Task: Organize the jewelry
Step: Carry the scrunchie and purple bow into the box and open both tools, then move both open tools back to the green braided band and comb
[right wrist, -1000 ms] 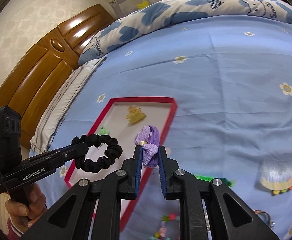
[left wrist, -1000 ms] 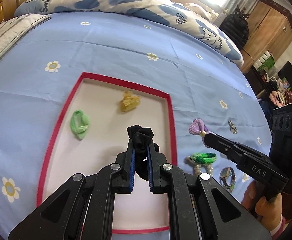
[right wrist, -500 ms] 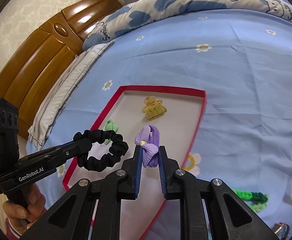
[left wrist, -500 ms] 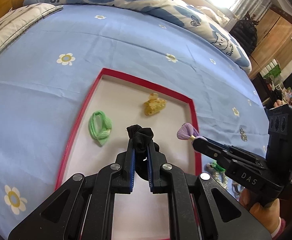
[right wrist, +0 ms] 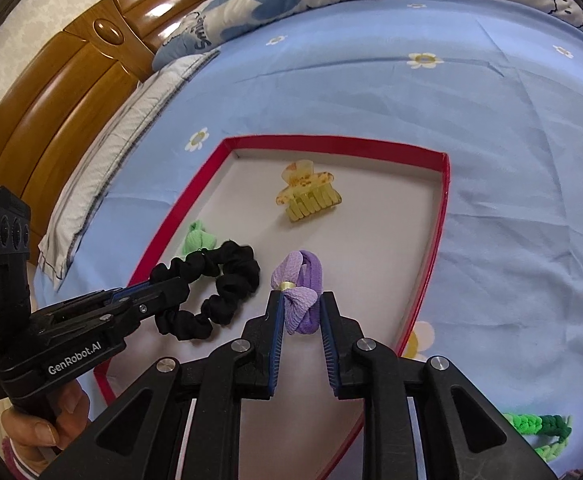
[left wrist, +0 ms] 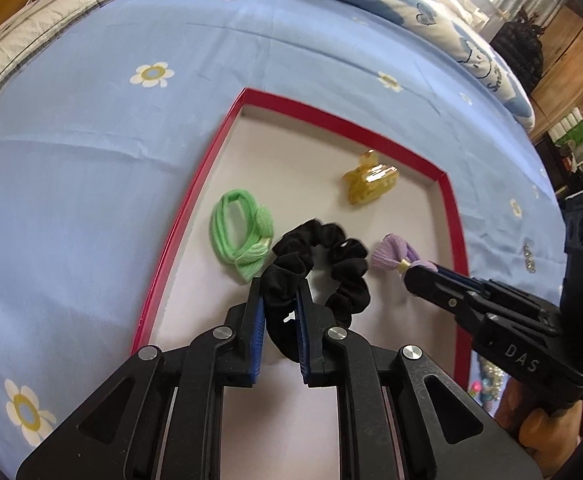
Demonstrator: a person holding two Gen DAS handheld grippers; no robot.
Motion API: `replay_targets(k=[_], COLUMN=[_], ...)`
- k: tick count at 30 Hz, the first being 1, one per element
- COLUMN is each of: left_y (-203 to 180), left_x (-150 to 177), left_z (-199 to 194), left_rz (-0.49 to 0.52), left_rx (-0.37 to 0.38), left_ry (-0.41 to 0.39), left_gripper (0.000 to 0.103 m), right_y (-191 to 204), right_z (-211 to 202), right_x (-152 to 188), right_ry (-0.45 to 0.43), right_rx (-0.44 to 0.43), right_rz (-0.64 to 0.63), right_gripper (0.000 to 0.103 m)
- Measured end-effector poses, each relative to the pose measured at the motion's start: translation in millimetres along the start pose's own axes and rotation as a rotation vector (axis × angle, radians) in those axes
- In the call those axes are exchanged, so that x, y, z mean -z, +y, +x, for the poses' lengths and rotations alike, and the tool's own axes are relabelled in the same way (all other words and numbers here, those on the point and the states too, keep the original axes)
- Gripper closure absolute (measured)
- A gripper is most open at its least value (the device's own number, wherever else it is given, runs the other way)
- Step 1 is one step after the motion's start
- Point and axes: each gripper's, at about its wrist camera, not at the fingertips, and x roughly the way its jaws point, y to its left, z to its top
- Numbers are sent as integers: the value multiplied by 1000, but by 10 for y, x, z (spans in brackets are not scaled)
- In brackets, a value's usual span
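Scrunchie [left wrist: 323, 264] gripped (black), bow tie [right wrist: 301, 300] seemingly pinched

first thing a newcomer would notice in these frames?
Probably the red tray on the blue flowered bedsheet. Both hand-held grippers are over it, each shut on a hair tie: left hand-held gripper on a black scrunchie, right hand-held gripper on a purple bow tie. A yellow claw clip and green tie already lie inside.
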Motion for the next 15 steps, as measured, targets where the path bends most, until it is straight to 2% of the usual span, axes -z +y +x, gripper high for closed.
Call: replay_targets(k=[4,6,9,15], left_y=[37,49,54,35], left_x=[26,33,43,63], left_z=[-2,-29,-91,-208], left_rz=[-6,-10,-7,-8], left_rx=[-7,-7,-11,-8], left_ry=[9,8,-4,-16], left_gripper=[85,73,72,71], right_y=[-10,-17,-4,13], right_z=[42,38,6,-153], right_x=[-9,-7,-1,5], right_ry=[14,14,8,-19], right_rx=[5,-1,-5,-15], right_rz=[4,6,3,0], right_gripper=[77,75,66,66])
